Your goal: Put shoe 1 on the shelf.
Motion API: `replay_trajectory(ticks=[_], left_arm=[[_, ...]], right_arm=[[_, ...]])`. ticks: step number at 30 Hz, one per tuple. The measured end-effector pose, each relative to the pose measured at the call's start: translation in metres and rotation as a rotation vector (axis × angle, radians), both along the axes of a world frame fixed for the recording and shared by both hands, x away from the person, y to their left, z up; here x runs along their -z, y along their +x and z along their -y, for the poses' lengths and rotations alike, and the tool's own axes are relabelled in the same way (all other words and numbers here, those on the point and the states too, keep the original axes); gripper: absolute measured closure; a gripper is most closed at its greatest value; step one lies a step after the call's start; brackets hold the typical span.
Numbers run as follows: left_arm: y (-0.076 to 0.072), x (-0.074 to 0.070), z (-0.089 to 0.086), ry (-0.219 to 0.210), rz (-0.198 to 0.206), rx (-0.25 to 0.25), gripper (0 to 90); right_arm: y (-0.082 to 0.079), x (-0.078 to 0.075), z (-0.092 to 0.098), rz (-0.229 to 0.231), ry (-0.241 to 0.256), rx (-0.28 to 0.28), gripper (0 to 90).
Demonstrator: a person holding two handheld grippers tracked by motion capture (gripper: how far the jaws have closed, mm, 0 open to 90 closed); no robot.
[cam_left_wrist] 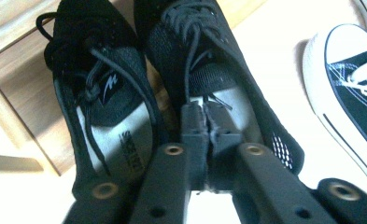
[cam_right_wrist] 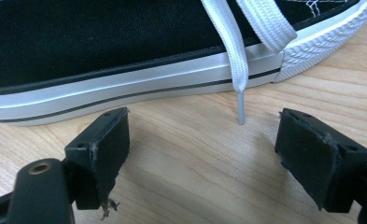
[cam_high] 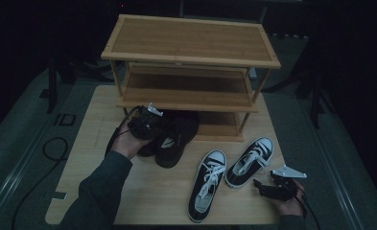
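While the left gripper (cam_left_wrist: pixel 204 126) is held over a pair of black trainers (cam_left_wrist: pixel 209 70), its jaws are pressed together at the heel opening of one trainer; whether fabric is pinched cannot be told. The right gripper (cam_right_wrist: pixel 202 154) is spread wide, with a black-and-white sneaker (cam_right_wrist: pixel 125 51) just beyond its jaws.

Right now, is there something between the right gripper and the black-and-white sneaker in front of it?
Nothing visible. The right gripper has its jaws open, with bare table up to the sneaker's white sole. A loose white lace end hangs by the sole, off to one side.
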State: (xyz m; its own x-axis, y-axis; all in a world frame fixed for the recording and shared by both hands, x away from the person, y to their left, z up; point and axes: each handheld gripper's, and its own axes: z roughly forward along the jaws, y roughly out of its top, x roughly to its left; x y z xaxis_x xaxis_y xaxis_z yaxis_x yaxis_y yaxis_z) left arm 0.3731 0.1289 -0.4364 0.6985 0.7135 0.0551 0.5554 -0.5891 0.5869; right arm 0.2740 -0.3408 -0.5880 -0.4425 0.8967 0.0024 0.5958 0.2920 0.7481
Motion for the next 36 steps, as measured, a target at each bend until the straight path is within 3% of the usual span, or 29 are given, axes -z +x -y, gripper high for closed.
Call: replay_trajectory(ticks=[13,29,36], left_arm=[[-0.024,0.004,-0.016,-0.002,0.013,0.000,90.0],[-0.031,0.043,-0.019,-0.015,-0.065,0.027,90.0],[-0.034,0.059,-0.014,-0.002,-0.093,0.051,89.7]], right_arm=[[0.000,0.000,0.000,0.000,0.000,0.000,17.5],[0.000,0.000,0.000,0.000,0.000,0.000,17.4],[0.000,0.000,0.000,0.000,0.000,0.000,17.4]])
